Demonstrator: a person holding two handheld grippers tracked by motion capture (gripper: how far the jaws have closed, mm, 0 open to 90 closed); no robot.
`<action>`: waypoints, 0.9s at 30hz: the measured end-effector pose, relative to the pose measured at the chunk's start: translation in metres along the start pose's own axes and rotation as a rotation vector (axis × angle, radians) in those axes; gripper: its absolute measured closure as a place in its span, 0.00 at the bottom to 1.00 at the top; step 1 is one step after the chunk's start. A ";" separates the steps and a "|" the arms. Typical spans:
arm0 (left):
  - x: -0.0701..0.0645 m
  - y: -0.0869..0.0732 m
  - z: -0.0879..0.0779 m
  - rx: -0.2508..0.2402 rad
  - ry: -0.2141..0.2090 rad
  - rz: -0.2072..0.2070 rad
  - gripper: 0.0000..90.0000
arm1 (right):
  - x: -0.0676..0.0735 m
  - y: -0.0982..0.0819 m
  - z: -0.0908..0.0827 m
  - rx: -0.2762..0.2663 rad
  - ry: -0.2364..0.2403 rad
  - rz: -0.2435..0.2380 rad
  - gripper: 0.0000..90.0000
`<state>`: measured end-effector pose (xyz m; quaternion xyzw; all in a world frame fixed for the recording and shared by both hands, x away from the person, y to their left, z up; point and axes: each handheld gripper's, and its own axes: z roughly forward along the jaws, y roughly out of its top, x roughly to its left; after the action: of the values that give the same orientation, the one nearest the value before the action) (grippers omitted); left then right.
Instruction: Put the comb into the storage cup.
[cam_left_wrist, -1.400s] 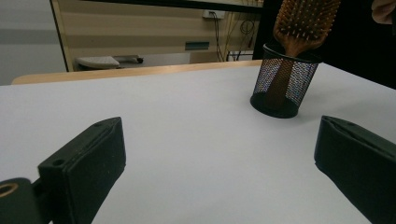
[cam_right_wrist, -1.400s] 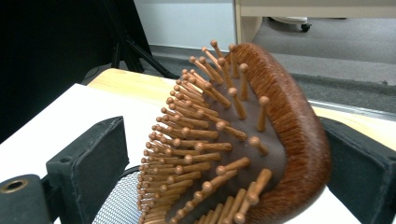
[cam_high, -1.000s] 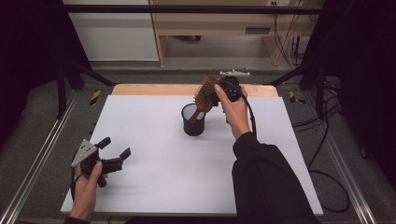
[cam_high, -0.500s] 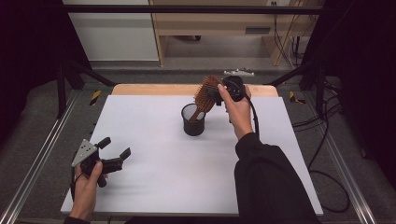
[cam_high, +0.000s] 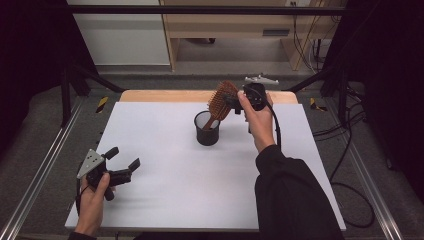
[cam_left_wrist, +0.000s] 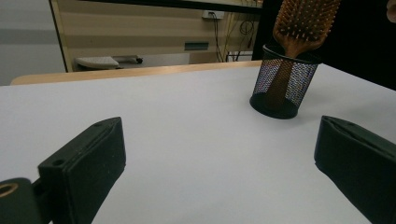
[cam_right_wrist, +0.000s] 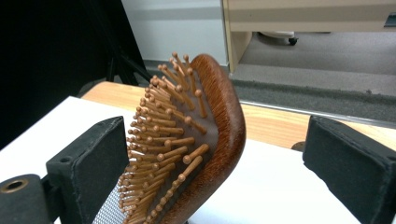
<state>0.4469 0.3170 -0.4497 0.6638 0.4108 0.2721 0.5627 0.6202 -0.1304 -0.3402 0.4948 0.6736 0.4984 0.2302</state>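
Looking for lettering turns up nothing readable on the brush, the cup or either tool. A wooden paddle hairbrush (cam_high: 221, 101) stands handle-down in a black wire-mesh cup (cam_high: 207, 128) near the far middle of the white table (cam_high: 165, 200); its oval head leans out over the rim toward the right gripper (cam_high: 239, 101). Through the mesh in the left gripper view the handle (cam_left_wrist: 279, 83) shows as a dim brown bar, and the top of the brush head (cam_left_wrist: 306, 21) is cut off by the frame edge there. The right gripper view looks along the head (cam_right_wrist: 196, 154) at close range: glossy reddish-brown wood, rows of ball-tipped wooden pins set in a grey cushion, the lower part out of frame. The right gripper's jaws stand apart on either side of the head (bristles very near the left pad, contact unclear). The left gripper (cam_high: 123, 166) sits low at the near left corner, well apart from the cup, its jaws wide apart over bare table.
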 end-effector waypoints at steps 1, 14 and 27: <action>0.000 0.000 0.000 0.000 0.000 0.000 0.03 | 0.000 0.000 -0.001 -0.006 0.003 0.002 0.08; 0.001 0.000 -0.001 -0.001 0.007 -0.005 0.03 | -0.004 0.003 -0.018 -0.059 0.004 0.015 0.08; 0.003 0.001 -0.003 -0.014 0.020 -0.010 0.03 | -0.010 0.002 -0.032 -0.087 0.023 0.038 0.07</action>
<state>0.4464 0.3207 -0.4486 0.6550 0.4180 0.2788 0.5643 0.5991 -0.1535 -0.3268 0.4912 0.6445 0.5370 0.2344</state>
